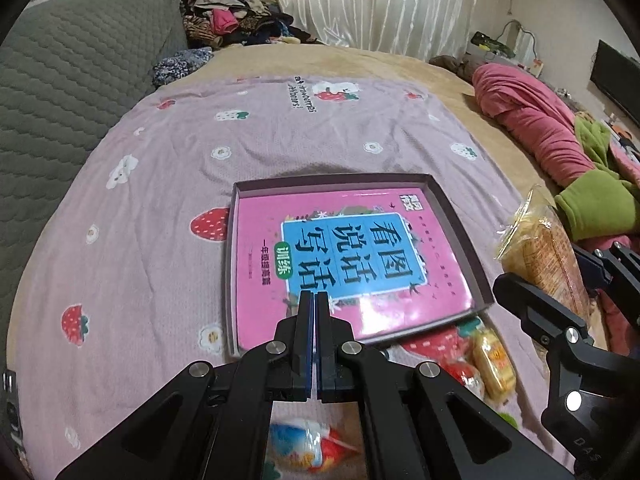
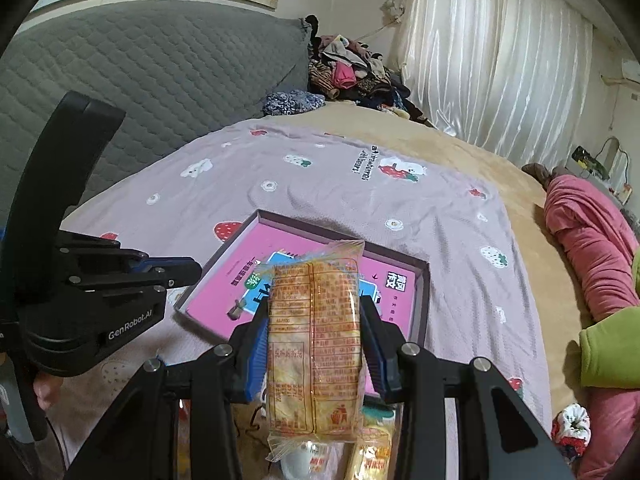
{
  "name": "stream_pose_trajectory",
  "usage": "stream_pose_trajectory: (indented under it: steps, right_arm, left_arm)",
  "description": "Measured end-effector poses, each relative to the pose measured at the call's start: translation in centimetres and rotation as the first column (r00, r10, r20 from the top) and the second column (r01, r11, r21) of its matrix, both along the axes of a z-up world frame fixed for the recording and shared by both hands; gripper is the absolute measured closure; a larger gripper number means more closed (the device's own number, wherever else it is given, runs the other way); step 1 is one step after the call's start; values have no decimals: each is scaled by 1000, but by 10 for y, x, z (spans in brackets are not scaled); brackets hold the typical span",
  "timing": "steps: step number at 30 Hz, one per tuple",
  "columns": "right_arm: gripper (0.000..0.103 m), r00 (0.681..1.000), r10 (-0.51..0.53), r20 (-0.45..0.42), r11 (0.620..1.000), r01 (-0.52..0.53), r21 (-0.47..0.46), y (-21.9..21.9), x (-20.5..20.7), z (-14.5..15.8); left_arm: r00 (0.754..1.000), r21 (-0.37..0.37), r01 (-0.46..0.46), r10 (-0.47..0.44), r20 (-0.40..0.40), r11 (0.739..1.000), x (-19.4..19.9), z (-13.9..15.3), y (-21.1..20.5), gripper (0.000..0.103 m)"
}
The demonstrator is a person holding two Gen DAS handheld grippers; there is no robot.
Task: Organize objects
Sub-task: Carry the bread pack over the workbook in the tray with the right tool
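A shallow grey box (image 1: 456, 216) (image 2: 422, 300) lies on the pink strawberry sheet with a pink book (image 1: 276, 248) (image 2: 288, 248) flat inside it. My left gripper (image 1: 315, 300) (image 2: 192, 270) is shut and empty, hovering over the box's near edge. My right gripper (image 2: 314, 316) is shut on a clear-wrapped yellow snack packet (image 2: 314, 344) (image 1: 548, 256), held above the box's near right side. Small wrapped snacks (image 1: 492, 364) (image 2: 370, 456) lie on the sheet below the grippers.
The pink sheet (image 1: 260, 152) covers a tan bed. A grey quilted headboard (image 1: 60, 92) stands at left. A clothes pile (image 1: 232, 12) sits at the back. A pink and green blanket heap (image 1: 560, 140) lies at right. A white-red packet (image 1: 308, 448) lies under my left gripper.
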State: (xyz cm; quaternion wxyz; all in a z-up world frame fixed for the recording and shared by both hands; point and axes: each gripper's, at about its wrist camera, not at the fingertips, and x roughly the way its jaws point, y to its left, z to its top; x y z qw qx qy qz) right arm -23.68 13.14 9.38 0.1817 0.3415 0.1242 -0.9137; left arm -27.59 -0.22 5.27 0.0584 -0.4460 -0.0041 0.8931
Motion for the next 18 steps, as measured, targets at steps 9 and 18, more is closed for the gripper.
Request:
stream_pose_trajectory:
  steps: [9,18]
  right_arm:
    - [61,1000,-24,11,999,25,-41,1,-33,-12]
    - [61,999,-43,23,998,44,-37,7,-60,-28]
  left_arm:
    - [1000,0,-12,12,-2,1000,-28,-14,0,103]
    - [1000,3,-15,15,-8,1000,-50,-29,0,103]
